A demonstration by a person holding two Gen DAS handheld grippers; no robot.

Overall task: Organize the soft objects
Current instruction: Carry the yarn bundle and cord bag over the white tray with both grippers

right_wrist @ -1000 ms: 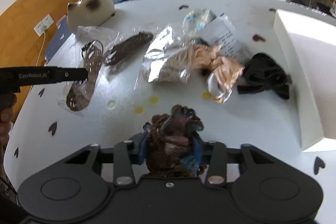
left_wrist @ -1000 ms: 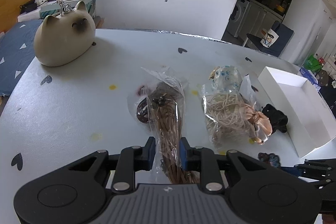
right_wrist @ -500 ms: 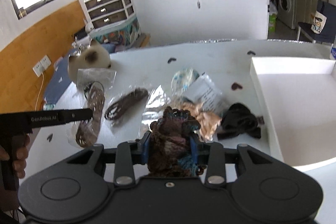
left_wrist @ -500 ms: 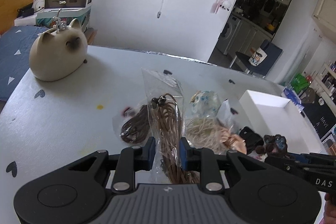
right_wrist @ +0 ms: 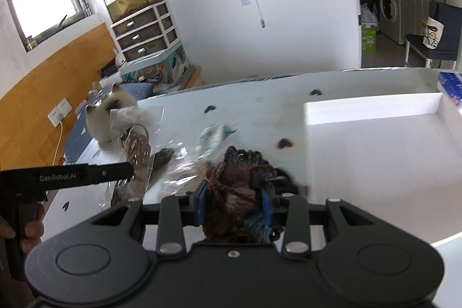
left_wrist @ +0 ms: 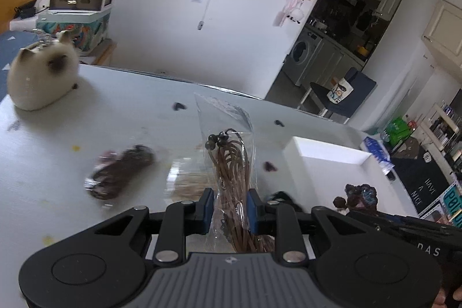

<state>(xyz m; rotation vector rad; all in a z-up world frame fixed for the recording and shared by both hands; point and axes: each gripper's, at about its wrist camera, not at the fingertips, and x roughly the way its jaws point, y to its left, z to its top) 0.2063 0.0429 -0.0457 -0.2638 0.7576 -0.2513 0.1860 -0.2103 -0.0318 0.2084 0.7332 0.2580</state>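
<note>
My left gripper [left_wrist: 229, 210] is shut on a clear bag of brown cord [left_wrist: 231, 163] and holds it well above the table; the bag also shows in the right wrist view [right_wrist: 135, 146]. My right gripper [right_wrist: 234, 205] is shut on a dark brown and blue knitted scrunchie [right_wrist: 239, 192], lifted beside the white box [right_wrist: 375, 152]; the scrunchie also shows in the left wrist view [left_wrist: 359, 195]. On the table lie a bag of dark cord [left_wrist: 121, 175], a bag of pale cord [left_wrist: 187, 184] and a black scrunchie [left_wrist: 281, 197].
A cream cat-shaped figure [left_wrist: 40, 80] stands at the table's far left. The open white box [left_wrist: 326, 163] lies on the right side of the table. A blue packet [right_wrist: 450, 87] sits behind the box.
Both grippers have risen from the table with their loads. The left one lifted the brown cord bag; the right one carried the scrunchie up and toward the white box.
</note>
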